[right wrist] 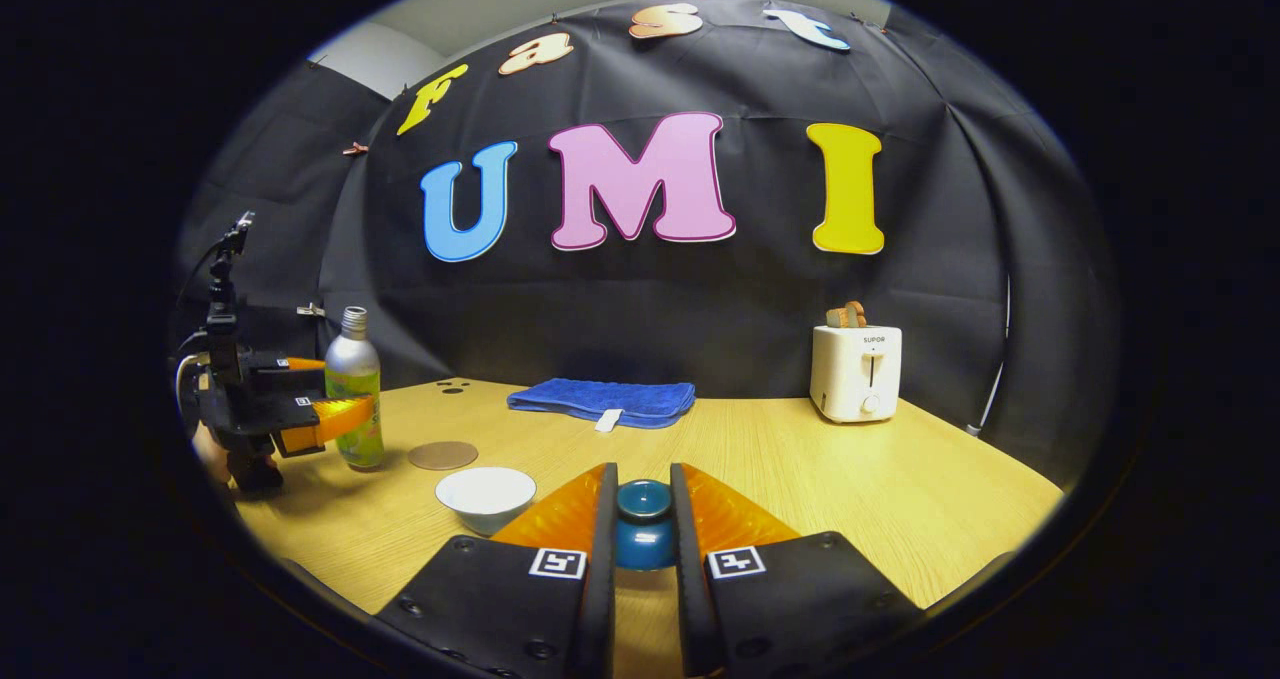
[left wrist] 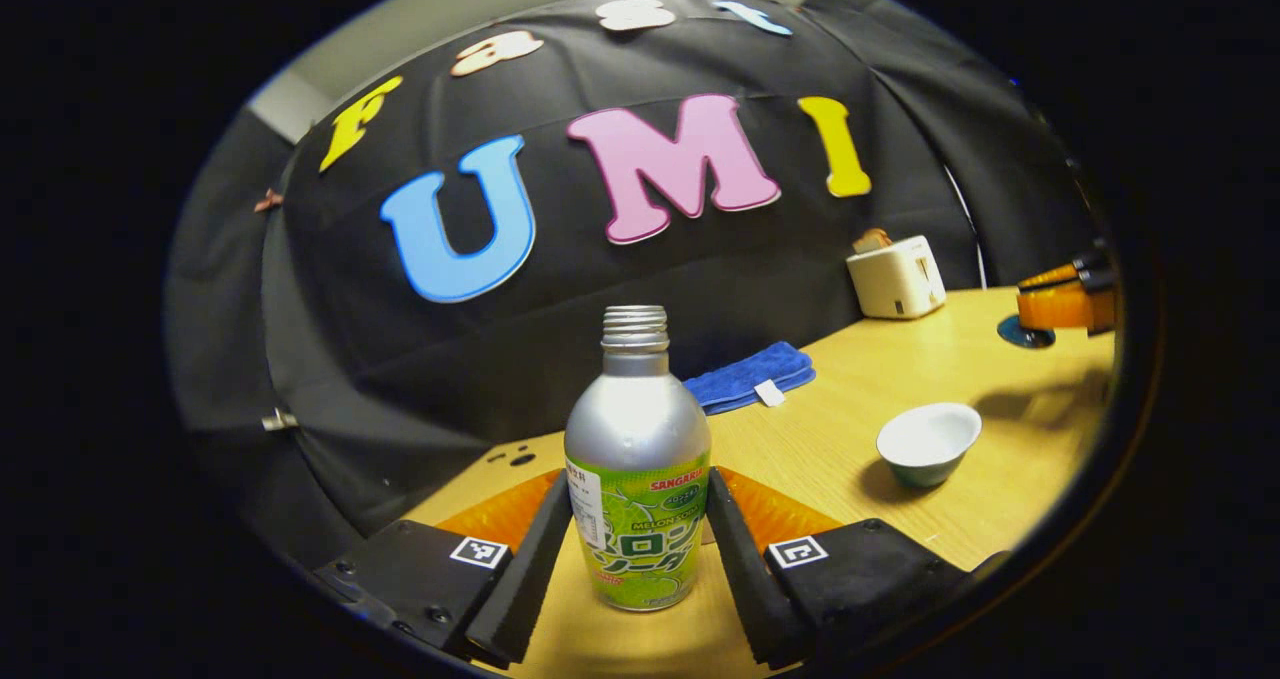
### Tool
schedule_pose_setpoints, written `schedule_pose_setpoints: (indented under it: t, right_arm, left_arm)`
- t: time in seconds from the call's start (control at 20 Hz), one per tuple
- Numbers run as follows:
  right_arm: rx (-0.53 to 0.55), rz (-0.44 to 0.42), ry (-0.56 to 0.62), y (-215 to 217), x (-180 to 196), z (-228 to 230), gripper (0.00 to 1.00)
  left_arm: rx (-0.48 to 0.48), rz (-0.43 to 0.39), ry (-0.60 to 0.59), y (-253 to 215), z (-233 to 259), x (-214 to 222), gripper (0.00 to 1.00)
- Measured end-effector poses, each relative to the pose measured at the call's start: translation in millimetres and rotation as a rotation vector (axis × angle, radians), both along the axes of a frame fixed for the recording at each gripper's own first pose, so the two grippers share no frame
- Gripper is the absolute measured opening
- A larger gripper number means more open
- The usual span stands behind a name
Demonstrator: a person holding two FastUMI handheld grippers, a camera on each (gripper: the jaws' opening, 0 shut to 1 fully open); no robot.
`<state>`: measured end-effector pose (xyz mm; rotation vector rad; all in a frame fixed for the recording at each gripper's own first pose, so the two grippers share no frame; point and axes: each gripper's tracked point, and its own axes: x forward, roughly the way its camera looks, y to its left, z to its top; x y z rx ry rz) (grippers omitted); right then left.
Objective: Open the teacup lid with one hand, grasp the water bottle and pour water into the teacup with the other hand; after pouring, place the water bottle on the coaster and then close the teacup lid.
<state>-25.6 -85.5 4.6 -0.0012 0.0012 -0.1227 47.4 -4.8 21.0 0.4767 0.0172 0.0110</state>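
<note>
In the left gripper view, the left gripper (left wrist: 640,549) has its two fingers on both sides of the water bottle (left wrist: 638,459) and seems to press on its sides. The bottle stands straight up on the wooden table (left wrist: 830,439) and has no cap on. To the right of it sits the open teacup (left wrist: 928,443), white inside. In the right gripper view, the right gripper (right wrist: 640,529) has its fingers closed tight on the knob of the teacup lid (right wrist: 643,524) and holds it up off the cup. The teacup (right wrist: 486,495) is just to the left of this gripper, low on the table. Farther left lies the round coaster (right wrist: 443,455), with the bottle (right wrist: 354,389) just beside it, standing in the other gripper (right wrist: 330,414). At the far side of the table lie a blue towel (right wrist: 602,400) and, to the right, a white toaster (right wrist: 855,371).
</note>
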Motion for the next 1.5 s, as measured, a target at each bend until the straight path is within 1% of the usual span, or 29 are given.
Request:
schedule_pose_setpoints:
  t: [0.15,0.25,0.3,0.4,0.5,0.6,0.75,0.8,0.85,0.9,1.1,1.15,1.2,1.4,1.5]
  right_arm:
    - [0.0,0.0,0.0,0.1,0.4,0.1,0.29]
    - [0.0,0.001,0.0,0.6,0.7,0.0,0.29]
    - [0.0,0.004,0.0,1.1,0.0,0.6,0.29]
    - [0.001,0.005,0.0,0.7,0.0,0.6,0.29]
    - [0.001,0.005,0.0,0.9,0.0,0.7,0.29]
    - [0.001,0.007,0.0,1.4,-0.4,1.0,0.29]
    - [0.001,0.007,0.0,1.3,-0.1,1.0,0.29]
    - [0.001,0.007,0.001,1.0,-0.2,1.2,0.24]
    - [0.001,0.008,0.0,1.4,-0.1,1.1,0.29]
    - [0.001,0.01,0.001,1.9,0.1,1.2,0.29]
    - [0.001,0.01,0.0,1.9,0.0,1.2,0.29]
    - [0.001,0.01,0.001,1.7,-0.1,0.9,0.24]
    - [0.001,0.011,0.0,1.6,-0.2,0.9,0.29]
    - [0.001,0.011,0.0,1.8,-0.3,1.3,0.29]
    - [0.001,0.011,0.0,1.8,-0.1,0.9,0.29]
  left_arm:
    - [0.301,-0.023,-0.018,-18.9,8.6,1.0,0.79]
    - [0.497,-0.063,-0.008,-40.6,1.5,4.3,0.77]
    - [0.587,-0.089,-0.001,-51.5,-3.0,5.6,0.79]
    - [0.746,-0.127,-0.002,-67.7,-8.1,8.5,0.79]
    - [0.871,-0.136,-0.005,-73.2,-11.3,5.4,0.79]
    - [0.95,-0.143,0.018,-75.0,-19.6,10.4,0.79]
    - [1.008,-0.156,0.06,-73.2,-27.1,16.4,0.79]
    - [1.03,-0.159,0.066,-73.0,-27.1,16.5,0.79]
    - [1.056,-0.158,0.069,-72.8,-27.7,17.7,0.79]
    - [1.082,-0.154,0.072,-72.6,-28.4,17.1,0.79]
    - [1.185,-0.149,0.054,-70.1,-29.2,19.1,0.8]
    - [1.222,-0.153,0.042,-73.1,-28.7,18.6,0.8]
    - [1.254,-0.155,0.032,-74.6,-29.4,18.5,0.8]
    - [1.353,-0.158,0.032,-71.1,-31.3,21.0,0.79]
    - [1.404,-0.152,0.018,-71.3,-23.5,23.2,0.8]
